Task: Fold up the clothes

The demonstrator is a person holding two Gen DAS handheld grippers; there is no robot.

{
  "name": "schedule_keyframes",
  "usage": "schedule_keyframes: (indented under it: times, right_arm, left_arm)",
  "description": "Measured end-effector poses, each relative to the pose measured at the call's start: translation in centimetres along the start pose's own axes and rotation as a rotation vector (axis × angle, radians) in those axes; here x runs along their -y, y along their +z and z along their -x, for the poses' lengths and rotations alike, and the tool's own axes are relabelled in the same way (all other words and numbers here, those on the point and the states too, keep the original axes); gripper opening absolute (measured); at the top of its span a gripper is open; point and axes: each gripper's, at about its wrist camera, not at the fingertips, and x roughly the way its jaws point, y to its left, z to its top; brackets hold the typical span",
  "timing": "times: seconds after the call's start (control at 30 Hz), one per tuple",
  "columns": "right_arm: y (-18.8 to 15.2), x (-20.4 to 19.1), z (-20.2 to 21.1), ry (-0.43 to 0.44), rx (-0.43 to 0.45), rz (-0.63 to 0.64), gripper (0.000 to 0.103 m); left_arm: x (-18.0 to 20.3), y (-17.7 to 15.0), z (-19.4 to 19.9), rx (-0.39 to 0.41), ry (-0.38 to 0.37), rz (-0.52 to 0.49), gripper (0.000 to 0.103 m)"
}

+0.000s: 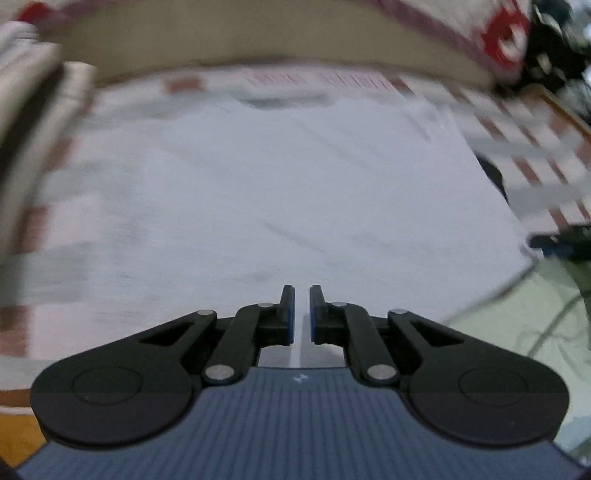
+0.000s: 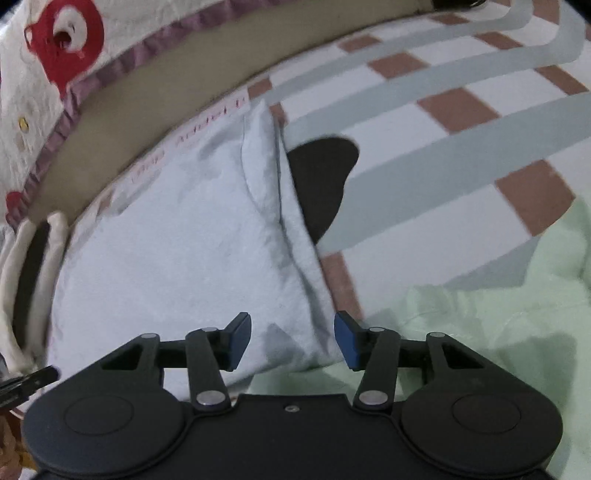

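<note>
A pale blue-white garment (image 1: 277, 192) lies spread flat on a checked bedsheet (image 1: 535, 147); the left wrist view is blurred. My left gripper (image 1: 302, 291) hovers over the garment's near part, its jaws almost together with nothing between them. In the right wrist view the same garment (image 2: 177, 240) shows a folded-in flap (image 2: 266, 166) along its right edge. My right gripper (image 2: 293, 325) is open just above the garment's near right corner, and its pads do not press the cloth. A dark piece of fabric (image 2: 321, 177) sticks out from under that right edge.
A light green cloth (image 2: 480, 314) covers the sheet (image 2: 424, 110) at the near right. A cream blanket with red bears (image 2: 62, 33) and a purple frill lies beyond a beige band (image 2: 147, 110) at the far side. A black object (image 2: 26, 380) pokes in at the lower left.
</note>
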Motion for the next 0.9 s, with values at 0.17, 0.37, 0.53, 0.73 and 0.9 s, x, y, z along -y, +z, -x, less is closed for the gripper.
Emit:
schedule_keyframes:
  times: [0.17, 0.37, 0.53, 0.73, 0.9]
  right_arm:
    - [-1.1, -1.8, -0.8, -0.100, -0.020, 0.041, 0.064]
    - [-1.6, -2.9, -1.2, -0.105, 0.028, 0.136, 0.012]
    - [-1.4, -7.8, 0.9, -0.106, 0.213, 0.393, 0.011]
    - [2.1, -18.3, 2.7, 0.252, 0.267, 0.625, 0.012]
    - [-0.3, -27.2, -1.2, 0.517, 0.152, 0.889, 0.012]
  left_arm:
    - [-1.4, -0.7, -2.1, -0.062, 0.024, 0.056, 0.015]
    - [-2.7, -1.6, -2.2, -0.075, -0.011, 0.145, 0.015]
    - [-5.4, -1.5, -0.8, -0.077, -0.072, 0.218, 0.019]
    - [-13.2, 0.3, 2.8, 0.018, -0.258, 0.344, 0.019]
    - [-18.0, -1.3, 2.5, 0.087, -0.318, 0.499, 0.018]
